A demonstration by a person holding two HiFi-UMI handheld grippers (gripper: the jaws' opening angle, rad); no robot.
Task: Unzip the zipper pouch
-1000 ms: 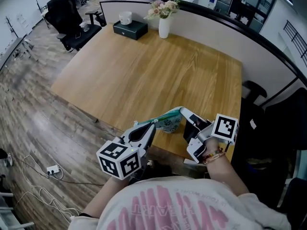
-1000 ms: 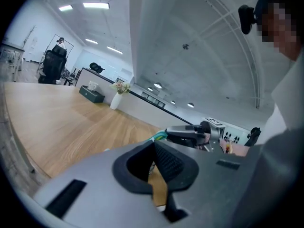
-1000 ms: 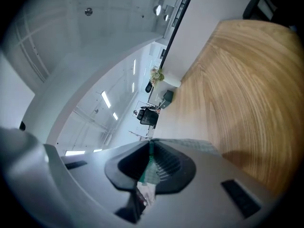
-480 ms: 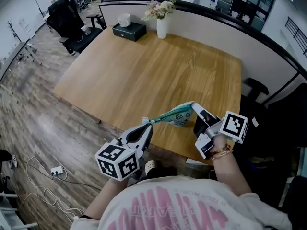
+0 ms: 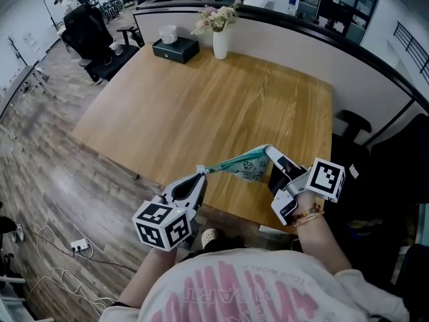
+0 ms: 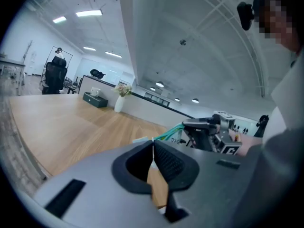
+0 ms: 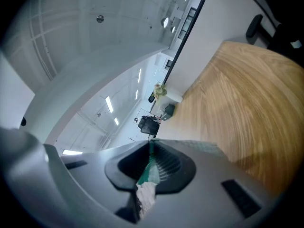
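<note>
Right gripper (image 5: 271, 154) drifted right, so the teal zipper pouch (image 5: 242, 164) is stretched between both grippers over the wooden table's (image 5: 221, 92) near edge. It's clamped on the pouch's end. Left gripper (image 5: 200, 173) pinches the zipper pull (image 6: 152, 145), jaws just starting to open.

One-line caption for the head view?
Zipper pouch stretched between left gripper and right gripper over table edge; left jaws opening on its end.

Pinches the zipper pull (image 6: 153, 151) with left gripper (image 5: 200, 174), jaws opening; clamps the zipper pouch's (image 5: 245, 165) right end with right gripper (image 5: 270, 152).
</note>
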